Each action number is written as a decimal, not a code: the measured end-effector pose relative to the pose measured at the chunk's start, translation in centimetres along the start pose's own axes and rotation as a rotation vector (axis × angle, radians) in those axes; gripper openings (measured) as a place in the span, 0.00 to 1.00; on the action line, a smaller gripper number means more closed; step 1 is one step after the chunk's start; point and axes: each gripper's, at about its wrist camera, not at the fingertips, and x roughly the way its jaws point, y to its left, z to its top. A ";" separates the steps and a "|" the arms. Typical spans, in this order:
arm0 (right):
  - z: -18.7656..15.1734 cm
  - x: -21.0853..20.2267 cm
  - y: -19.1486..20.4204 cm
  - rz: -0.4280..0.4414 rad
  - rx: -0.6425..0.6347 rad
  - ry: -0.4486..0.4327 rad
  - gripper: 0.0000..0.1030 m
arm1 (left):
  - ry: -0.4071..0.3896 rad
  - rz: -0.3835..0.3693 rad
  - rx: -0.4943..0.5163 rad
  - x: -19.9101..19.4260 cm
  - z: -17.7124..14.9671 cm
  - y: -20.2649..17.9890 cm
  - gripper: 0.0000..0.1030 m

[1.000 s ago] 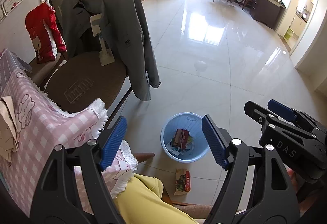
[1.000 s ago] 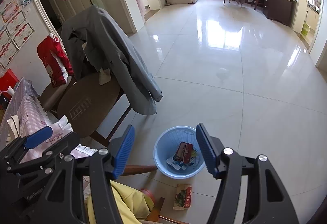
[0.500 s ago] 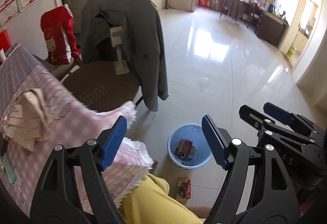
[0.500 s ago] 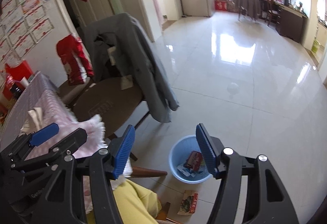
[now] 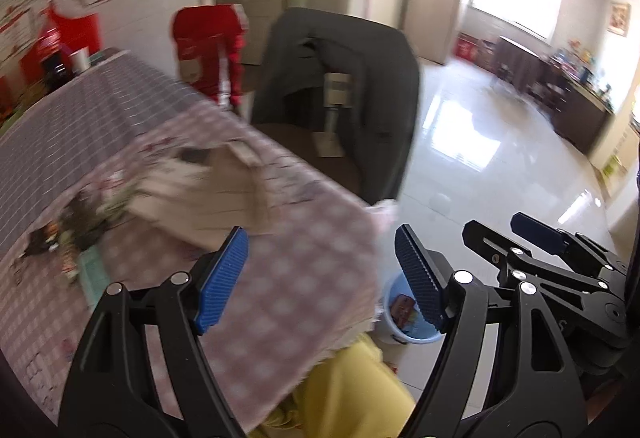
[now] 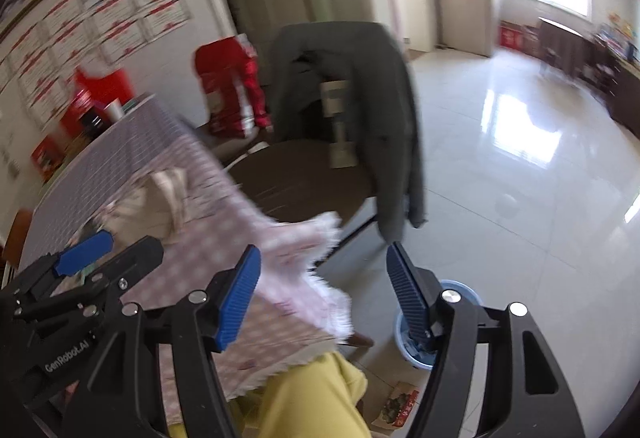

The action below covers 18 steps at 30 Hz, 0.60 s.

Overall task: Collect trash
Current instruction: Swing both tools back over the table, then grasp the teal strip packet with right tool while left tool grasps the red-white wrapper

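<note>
Both cameras are swinging up and left since a second ago, so the pink checked tablecloth [image 5: 280,278] is now filling the left of each view and the blue bin [image 5: 394,322] is slipping low, partly behind the fingers. On the cloth, a beige folded cloth [image 5: 216,194] is lying near its floor-side edge. The left gripper [image 5: 320,278] is hanging released, gripping nothing. The right gripper [image 6: 322,292] is also released and empty, its jaws having just been opening slightly. A snack wrapper [image 6: 396,404] is lying on the floor just beside the bin, which is holding more wrappers.
</note>
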 end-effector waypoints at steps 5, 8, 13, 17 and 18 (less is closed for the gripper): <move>-0.1 0.8 5.3 0.076 -0.088 0.022 0.64 | -0.006 0.071 -0.066 -1.6 -1.0 4.7 0.73; -0.5 1.3 8.6 0.110 -0.147 0.034 0.64 | -0.009 0.122 -0.103 -2.5 -1.7 7.5 0.73; -1.2 2.4 13.8 0.177 -0.230 0.068 0.64 | -0.001 0.201 -0.190 -4.0 -3.4 12.1 0.73; -1.7 3.3 17.8 0.217 -0.295 0.096 0.64 | 0.010 0.254 -0.245 -4.8 -4.7 15.6 0.73; -1.9 3.7 18.7 0.225 -0.309 0.103 0.64 | 0.015 0.265 -0.256 -4.9 -4.9 16.2 0.73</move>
